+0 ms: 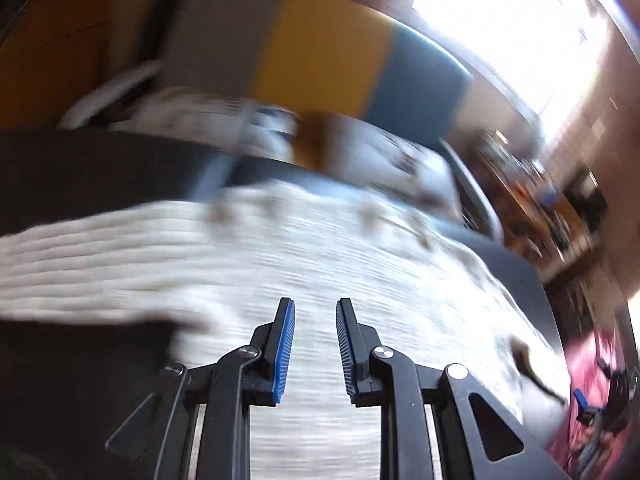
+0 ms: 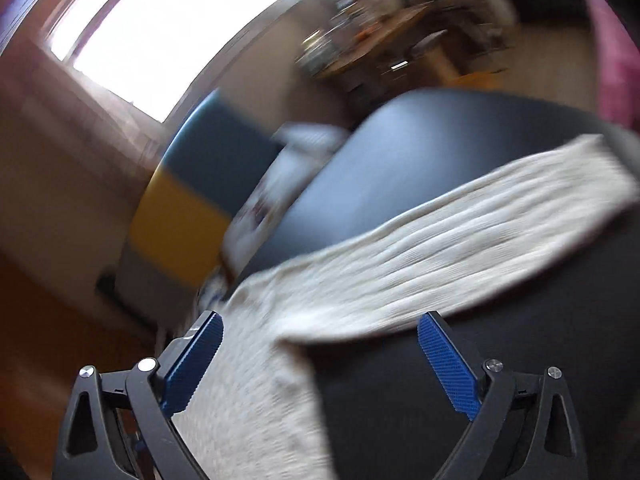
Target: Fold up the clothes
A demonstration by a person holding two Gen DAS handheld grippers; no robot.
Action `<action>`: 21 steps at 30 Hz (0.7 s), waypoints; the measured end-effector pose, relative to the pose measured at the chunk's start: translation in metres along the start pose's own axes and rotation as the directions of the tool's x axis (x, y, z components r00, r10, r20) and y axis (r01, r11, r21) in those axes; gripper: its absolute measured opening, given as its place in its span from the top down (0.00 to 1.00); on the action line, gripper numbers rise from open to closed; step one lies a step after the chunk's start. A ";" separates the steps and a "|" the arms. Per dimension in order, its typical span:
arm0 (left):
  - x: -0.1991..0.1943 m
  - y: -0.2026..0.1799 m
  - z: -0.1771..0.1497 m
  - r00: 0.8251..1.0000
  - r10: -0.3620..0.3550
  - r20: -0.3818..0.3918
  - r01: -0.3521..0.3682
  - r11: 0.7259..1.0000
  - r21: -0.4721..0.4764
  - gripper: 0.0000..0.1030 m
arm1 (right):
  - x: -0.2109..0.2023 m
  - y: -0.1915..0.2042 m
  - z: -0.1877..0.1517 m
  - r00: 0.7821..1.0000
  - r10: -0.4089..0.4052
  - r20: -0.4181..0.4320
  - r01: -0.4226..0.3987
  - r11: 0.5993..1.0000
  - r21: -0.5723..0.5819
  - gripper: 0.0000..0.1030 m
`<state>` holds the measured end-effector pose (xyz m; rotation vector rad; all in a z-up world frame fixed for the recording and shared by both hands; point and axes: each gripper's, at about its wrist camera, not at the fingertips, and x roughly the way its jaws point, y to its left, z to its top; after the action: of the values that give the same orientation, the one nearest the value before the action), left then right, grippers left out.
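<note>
Sweater (image 1: 304, 264) motion-blurred on dark table (image 2: 440, 152) | left tongs (image 1: 315, 320) apart, empty | right tongs (image 2: 320, 332) wide apart

You have one cream sweater (image 1: 280, 264) lying on one dark table (image 1: 80, 168). One heap of other clothes (image 1: 224, 120) sits behind it; the blur hides how many. You hold two grippers, left (image 1: 315, 344) and right (image 2: 320, 364), each with two blue-padded fingers (image 1: 285, 344).

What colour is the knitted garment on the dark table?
Cream-white, with a ribbed knit; the sweater shows best in the right wrist view.
</note>
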<state>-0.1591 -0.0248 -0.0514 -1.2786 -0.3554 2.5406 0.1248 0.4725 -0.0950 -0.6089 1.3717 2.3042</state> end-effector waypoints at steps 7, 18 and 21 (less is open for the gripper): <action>0.059 -0.113 -0.031 0.989 -0.048 -0.140 0.073 0.982 0.175 0.80 | -0.034 -0.124 0.043 0.992 -0.099 0.076 0.067 0.936 0.347 0.34; 0.113 -0.149 -0.079 0.961 -0.011 -0.278 0.095 0.952 0.292 0.80 | -0.003 -0.130 0.064 0.977 -0.159 0.144 0.104 0.937 0.333 0.44; 0.110 -0.147 -0.082 0.962 -0.017 -0.273 0.103 0.948 0.301 0.80 | 0.003 -0.133 0.064 0.968 -0.196 0.156 0.132 0.929 0.345 0.65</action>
<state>-0.1358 0.1587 -0.1306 -1.4305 0.0648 2.2195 0.1825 0.5885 -0.1649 -0.3720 1.5086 1.8861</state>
